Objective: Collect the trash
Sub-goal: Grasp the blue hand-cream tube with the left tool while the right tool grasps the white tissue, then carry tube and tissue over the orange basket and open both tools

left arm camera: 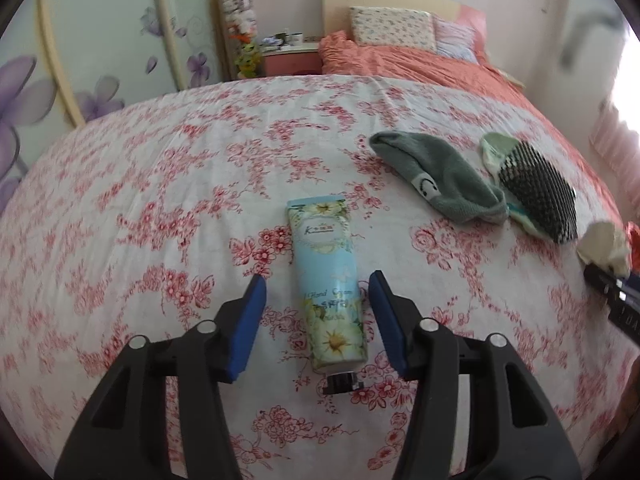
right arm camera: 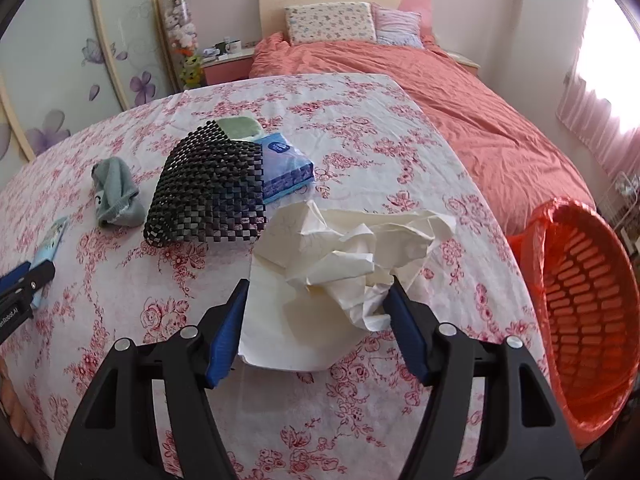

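Right gripper (right arm camera: 316, 294) spread wide around the crumpled paper (right arm camera: 344, 256), centre frame; bin (right arm camera: 580, 320) waits at right. Close low on the bulk. Left gripper (left arm camera: 317, 294) is spread too, straddling the tube (left arm camera: 326, 280).

Open left tongs (left arm camera: 317, 283) astride tube (left arm camera: 329, 280)

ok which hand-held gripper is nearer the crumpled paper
Right. The right hand-held gripper is open with the crumpled paper between its fingers; the left hand-held gripper straddles the hand cream tube, farther left.
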Tool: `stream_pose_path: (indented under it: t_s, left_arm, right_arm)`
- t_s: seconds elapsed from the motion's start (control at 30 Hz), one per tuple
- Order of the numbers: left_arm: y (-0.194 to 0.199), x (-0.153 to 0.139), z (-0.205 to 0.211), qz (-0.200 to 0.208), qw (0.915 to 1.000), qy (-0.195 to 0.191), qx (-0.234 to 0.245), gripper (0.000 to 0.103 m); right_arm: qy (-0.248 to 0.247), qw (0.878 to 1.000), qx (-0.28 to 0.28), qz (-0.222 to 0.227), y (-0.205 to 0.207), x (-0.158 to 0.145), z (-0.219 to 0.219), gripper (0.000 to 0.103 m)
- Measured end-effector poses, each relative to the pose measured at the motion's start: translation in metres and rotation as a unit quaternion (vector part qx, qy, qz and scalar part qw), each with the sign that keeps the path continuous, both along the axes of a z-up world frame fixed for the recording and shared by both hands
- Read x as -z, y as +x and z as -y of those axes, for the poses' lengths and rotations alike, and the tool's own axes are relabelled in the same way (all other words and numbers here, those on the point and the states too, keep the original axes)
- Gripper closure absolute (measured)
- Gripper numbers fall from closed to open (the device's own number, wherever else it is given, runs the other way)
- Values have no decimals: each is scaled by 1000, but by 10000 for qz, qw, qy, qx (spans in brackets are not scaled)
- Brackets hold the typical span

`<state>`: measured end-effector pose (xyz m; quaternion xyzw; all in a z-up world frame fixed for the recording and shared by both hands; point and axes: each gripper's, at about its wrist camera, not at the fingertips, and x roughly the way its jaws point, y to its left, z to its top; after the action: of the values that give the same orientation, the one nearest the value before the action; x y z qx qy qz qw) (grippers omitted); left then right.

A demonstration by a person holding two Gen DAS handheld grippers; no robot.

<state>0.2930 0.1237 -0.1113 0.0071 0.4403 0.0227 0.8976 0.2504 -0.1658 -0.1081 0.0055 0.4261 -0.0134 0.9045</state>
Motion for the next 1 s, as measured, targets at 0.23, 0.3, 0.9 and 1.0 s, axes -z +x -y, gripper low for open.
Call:
stream_pose_path:
  t_s: [0.23, 0.3, 0.9, 1.0]
  left_arm:
    - [-3, -2, 4, 17, 9999, 48, 121, 74]
    - [-4, -3, 5, 25, 9999, 77, 128, 74]
    - [-22, -49, 28, 518, 9981, 57, 327, 74]
    - [-26, -57, 40, 592, 9973, 49, 440, 74]
  right_arm:
    - [208, 9992, -268, 215, -10, -9, 5, 91]
    - [191, 9987, -383, 270, -14, -10, 6, 92]
    - [992, 9905, -336, 890, -35, -49, 39, 102]
    - [1071, 9887, -388, 979, -41, -55, 40, 102]
